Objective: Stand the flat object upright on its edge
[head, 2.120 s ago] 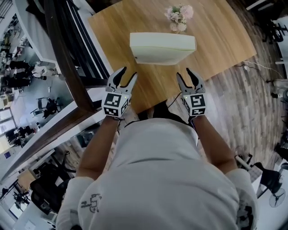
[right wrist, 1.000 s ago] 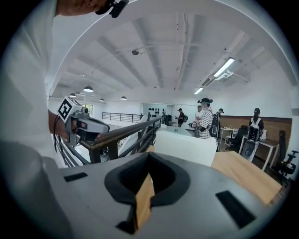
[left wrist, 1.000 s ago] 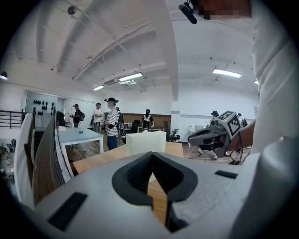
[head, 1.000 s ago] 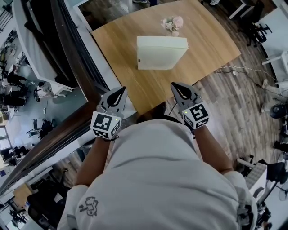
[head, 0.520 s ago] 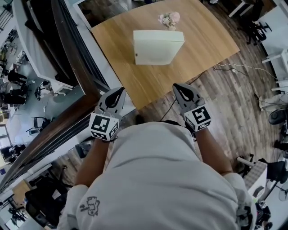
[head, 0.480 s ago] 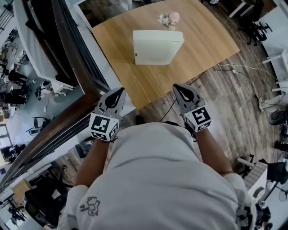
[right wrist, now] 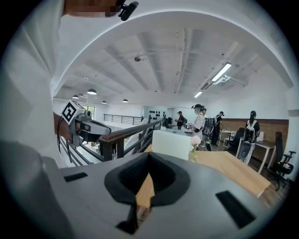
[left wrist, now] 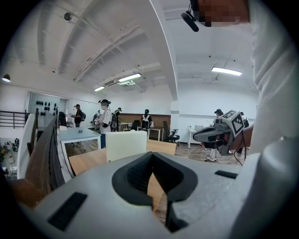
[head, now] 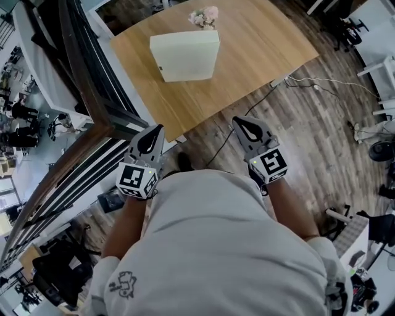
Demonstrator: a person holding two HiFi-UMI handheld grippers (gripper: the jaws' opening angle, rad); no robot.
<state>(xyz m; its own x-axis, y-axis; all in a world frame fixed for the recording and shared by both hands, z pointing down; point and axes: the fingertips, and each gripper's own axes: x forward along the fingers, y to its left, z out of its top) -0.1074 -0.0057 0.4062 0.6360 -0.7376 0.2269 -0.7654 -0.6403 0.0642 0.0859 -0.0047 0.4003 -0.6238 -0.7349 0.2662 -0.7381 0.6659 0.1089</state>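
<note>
The flat cream box stands upright on its edge on the wooden table, with nothing touching it. It shows as a pale slab in the left gripper view and in the right gripper view. My left gripper and right gripper are both shut and empty. They are held close to my body, well back from the table's near edge and over the floor. Each gripper sees the other: the right gripper and the left gripper.
A small pot of pink flowers stands just behind the box. A dark railing runs along the table's left side. Cables lie on the wood floor at the right. Several people stand in the far background.
Both grippers stood open near the box two seconds ago and are now shut. The person has backed away, so the table and box sit farther off and more to the left.
</note>
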